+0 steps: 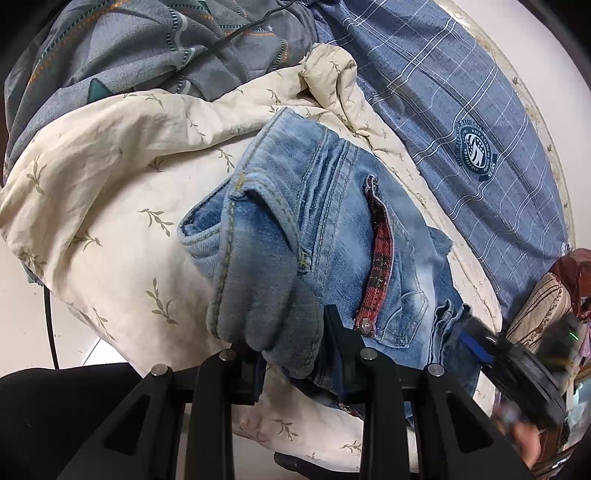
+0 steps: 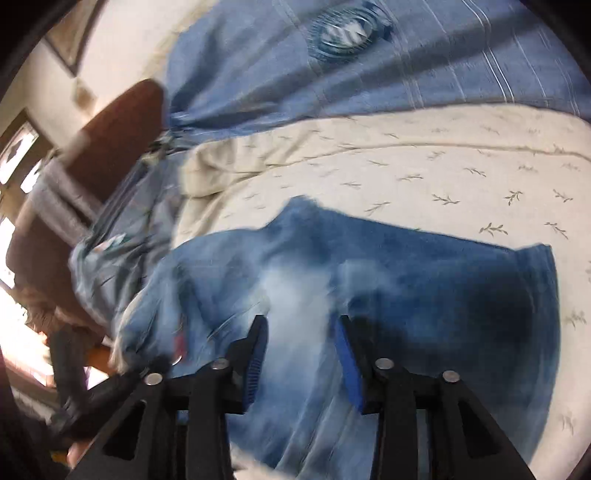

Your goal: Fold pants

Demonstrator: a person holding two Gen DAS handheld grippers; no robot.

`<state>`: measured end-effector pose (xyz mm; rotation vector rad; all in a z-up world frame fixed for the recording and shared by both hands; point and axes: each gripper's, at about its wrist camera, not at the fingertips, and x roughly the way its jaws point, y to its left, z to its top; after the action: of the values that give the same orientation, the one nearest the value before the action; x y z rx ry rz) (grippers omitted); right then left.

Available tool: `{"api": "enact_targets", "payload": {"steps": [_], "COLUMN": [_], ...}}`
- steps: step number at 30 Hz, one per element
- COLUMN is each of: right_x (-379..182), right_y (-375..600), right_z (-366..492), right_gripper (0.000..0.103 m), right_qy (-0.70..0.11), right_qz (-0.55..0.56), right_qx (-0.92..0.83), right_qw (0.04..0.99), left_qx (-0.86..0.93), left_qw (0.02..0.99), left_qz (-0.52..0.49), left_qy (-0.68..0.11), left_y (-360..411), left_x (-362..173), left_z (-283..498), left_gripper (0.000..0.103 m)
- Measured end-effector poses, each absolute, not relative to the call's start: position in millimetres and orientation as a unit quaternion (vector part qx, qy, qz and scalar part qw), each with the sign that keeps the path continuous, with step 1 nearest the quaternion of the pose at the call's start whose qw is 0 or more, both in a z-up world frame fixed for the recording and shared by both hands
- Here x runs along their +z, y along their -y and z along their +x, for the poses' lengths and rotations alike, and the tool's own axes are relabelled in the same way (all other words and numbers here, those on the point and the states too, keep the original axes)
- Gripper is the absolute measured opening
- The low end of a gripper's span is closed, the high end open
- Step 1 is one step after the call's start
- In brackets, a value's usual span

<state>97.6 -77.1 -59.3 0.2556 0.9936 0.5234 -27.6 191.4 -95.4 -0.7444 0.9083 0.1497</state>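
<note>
Light blue jeans point(image 1: 332, 206) with a red plaid pocket trim point(image 1: 380, 258) lie bunched on a cream leaf-print quilt point(image 1: 110, 166). My left gripper point(image 1: 291, 339) is shut on a thick fold of the jeans, whose grey inner lining bulges up between the fingers. In the right wrist view, blurred, the jeans point(image 2: 424, 273) spread flat over the quilt point(image 2: 406, 173). My right gripper point(image 2: 302, 325) hovers just above them, open, its blue pads apart and nothing pinched between them. The right gripper point(image 1: 491, 347) also shows blurred at the jeans' right edge in the left wrist view.
A blue plaid cloth with a round emblem point(image 1: 476, 147) lies beyond the quilt. A grey patterned blanket point(image 1: 129, 48) with a black cable point(image 1: 229, 33) over it is heaped at the far left. A brown piece of furniture point(image 2: 110, 136) stands at the bed's left in the right wrist view.
</note>
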Motion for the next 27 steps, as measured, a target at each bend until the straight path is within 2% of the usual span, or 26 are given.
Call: {"api": "enact_targets", "payload": {"steps": [2,7,9,11,12,15,17,18,22,27], "right_x": [-85,-46,-46,-78,-98,-92,-80,-76,-76,-72], "right_y": [77,100,107,102,102,122,138,149,187,220], "right_z": [118,108,114,136,145,135,118,107,70,43], "right_gripper": [0.053,0.053,0.054,0.054,0.048,0.050,0.053,0.056,0.057,0.057], "right_qy": [-0.515,-0.456,-0.443,-0.503,-0.523,-0.492,-0.460,-0.446,-0.426,-0.403], "right_qz": [0.138,0.207,0.228,0.236,0.250,0.315,0.313,0.313,0.325,0.318], "right_qx": [0.227,0.255,0.252,0.253,0.253,0.265,0.267,0.265,0.263,0.250], "right_qw": [0.815,0.827,0.830,0.792,0.774,0.767,0.787,0.796,0.803,0.821], "left_qx": [0.072,0.078,0.083,0.089,0.091,0.094,0.098,0.101,0.112,0.091], "left_qw": [0.832,0.835,0.837,0.837,0.838,0.845,0.854,0.861,0.887,0.925], "left_qz": [-0.343,-0.330,-0.323,-0.317,-0.312,-0.289,-0.269,-0.255,-0.196,-0.048], "left_qy": [-0.431,-0.433,-0.435,-0.437,-0.439,-0.440,-0.434,-0.429,-0.404,-0.365], "left_y": [-189,-186,-184,-182,-181,-178,-172,-168,-145,-90], "left_x": [-94,-93,-92,-90,-88,-81,-73,-69,-46,-5], "left_z": [-26,-24,-24,-22,-22,-20,-21,-20,-22,-16], "left_gripper": [0.030,0.030,0.030,0.030,0.030,0.030,0.029,0.028,0.019,0.017]}}
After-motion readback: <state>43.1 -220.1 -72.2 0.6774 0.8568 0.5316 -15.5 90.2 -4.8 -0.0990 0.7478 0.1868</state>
